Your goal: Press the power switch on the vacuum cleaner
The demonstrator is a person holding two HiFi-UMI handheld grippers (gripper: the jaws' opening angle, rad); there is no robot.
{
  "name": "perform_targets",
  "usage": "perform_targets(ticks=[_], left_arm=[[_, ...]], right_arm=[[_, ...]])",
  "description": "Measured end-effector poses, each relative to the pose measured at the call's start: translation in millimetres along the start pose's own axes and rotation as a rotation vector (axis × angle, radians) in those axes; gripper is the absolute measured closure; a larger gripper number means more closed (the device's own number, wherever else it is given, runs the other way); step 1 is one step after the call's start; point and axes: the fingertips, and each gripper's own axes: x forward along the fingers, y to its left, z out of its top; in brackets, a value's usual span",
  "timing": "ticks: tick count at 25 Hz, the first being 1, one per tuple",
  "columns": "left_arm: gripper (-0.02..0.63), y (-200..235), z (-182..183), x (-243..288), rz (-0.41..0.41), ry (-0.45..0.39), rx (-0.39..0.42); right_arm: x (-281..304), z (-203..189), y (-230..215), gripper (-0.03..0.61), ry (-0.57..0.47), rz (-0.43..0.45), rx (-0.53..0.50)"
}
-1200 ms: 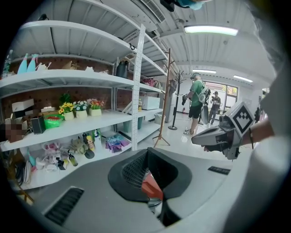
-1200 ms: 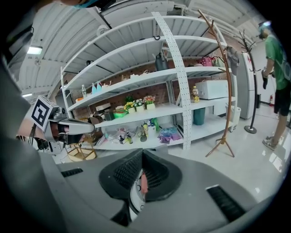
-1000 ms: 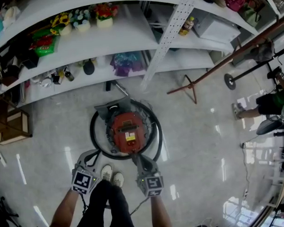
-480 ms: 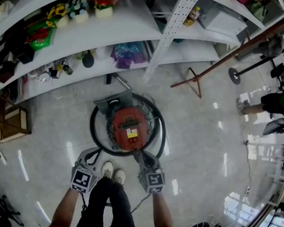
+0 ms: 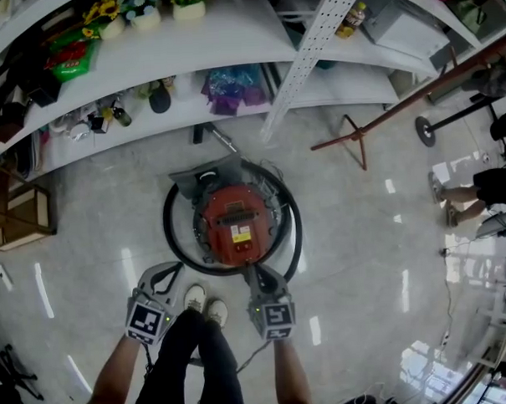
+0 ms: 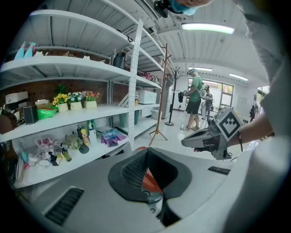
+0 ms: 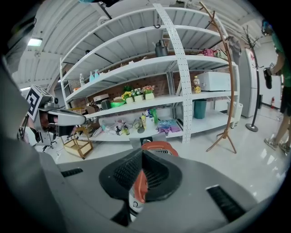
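Observation:
The red round vacuum cleaner [image 5: 235,223] stands on the floor just in front of my feet, ringed by its black hose [image 5: 173,242]. Its lid carries a yellow label; I cannot make out the power switch. My right gripper [image 5: 258,276] is shut, with its tips over the hose at the vacuum's near edge. My left gripper [image 5: 162,279] is also shut and sits left of the hose, a little apart from it. In the left gripper view, red plastic shows below the left gripper [image 6: 148,175]. The right gripper view shows the vacuum cleaner [image 7: 157,146] just beyond the right gripper [image 7: 141,175].
White shelving [image 5: 229,47] with flower pots, bottles and bags runs behind the vacuum. A wooden coat stand [image 5: 359,142] leans at the right, and a wooden crate [image 5: 23,219] sits on the left. A person [image 5: 487,187] stands far right. My shoes [image 5: 205,304] are between the grippers.
The whole view has drifted a little, so the vacuum sits slightly to the right. Both grippers stay shut, and the right one has kept to the vacuum's near edge.

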Motion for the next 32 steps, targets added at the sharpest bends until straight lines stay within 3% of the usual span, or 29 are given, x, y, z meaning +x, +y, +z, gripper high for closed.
perform_targets(ticks=[32], left_arm=[[0.606,-1,-32,18,-0.040,-0.027,0.015]], right_arm=[[71,-59,-21,0.568,0.063,-0.020,-0.014]])
